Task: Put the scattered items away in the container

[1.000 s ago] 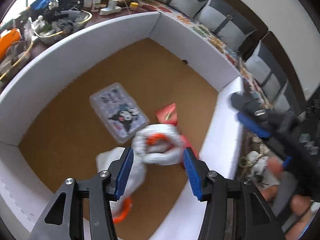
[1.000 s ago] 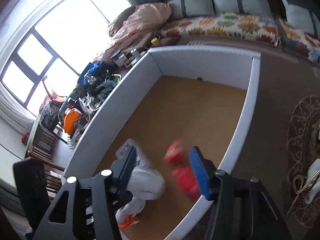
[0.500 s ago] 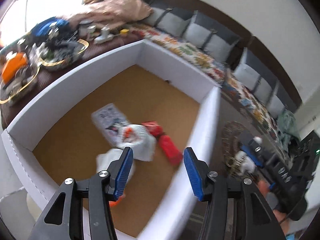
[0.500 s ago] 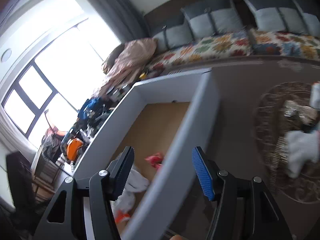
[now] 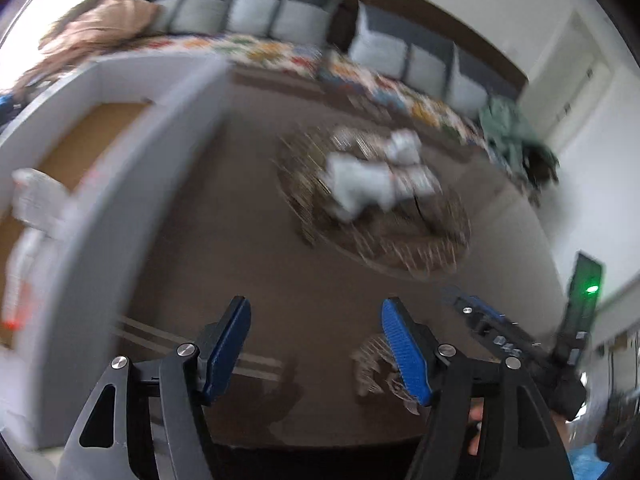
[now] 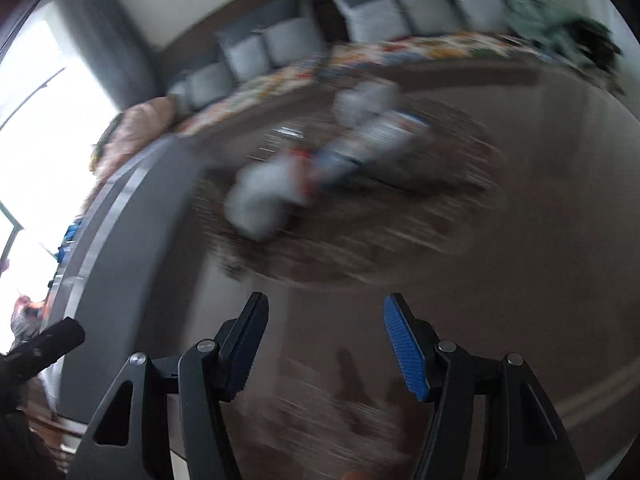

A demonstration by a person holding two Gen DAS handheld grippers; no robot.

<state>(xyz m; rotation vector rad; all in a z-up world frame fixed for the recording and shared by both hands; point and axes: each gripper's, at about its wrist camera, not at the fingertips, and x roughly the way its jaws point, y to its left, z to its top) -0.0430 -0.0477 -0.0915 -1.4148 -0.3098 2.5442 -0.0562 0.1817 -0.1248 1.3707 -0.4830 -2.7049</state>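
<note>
My left gripper [image 5: 316, 344] hangs over the brown tabletop, its jaws opening with nothing between them. The white container [image 5: 132, 184] now sits at the left of the left wrist view, with white bundles [image 5: 36, 196] on its cork floor. Ahead, a blurred heap of white packets [image 5: 368, 180] lies on a round patterned mat [image 5: 420, 248]. My right gripper [image 6: 324, 344] is open and empty, facing the same heap [image 6: 320, 168], which shows white, blue and red. The container wall [image 6: 132, 220] runs along its left. The right gripper [image 5: 476, 312] also shows at the lower right of the left wrist view.
A sofa with grey cushions [image 5: 256, 16] and a colourful cover [image 5: 280, 54] lines the far side. Green cloth [image 5: 508, 136] lies at its right end. A small patterned mat [image 5: 372, 368] sits under my left fingers. A bright window [image 6: 40, 100] is at the left.
The left gripper let go of the white bundle inside the container and its jaws widened. Both grippers swung out of the container and rightward over the tabletop towards the heap.
</note>
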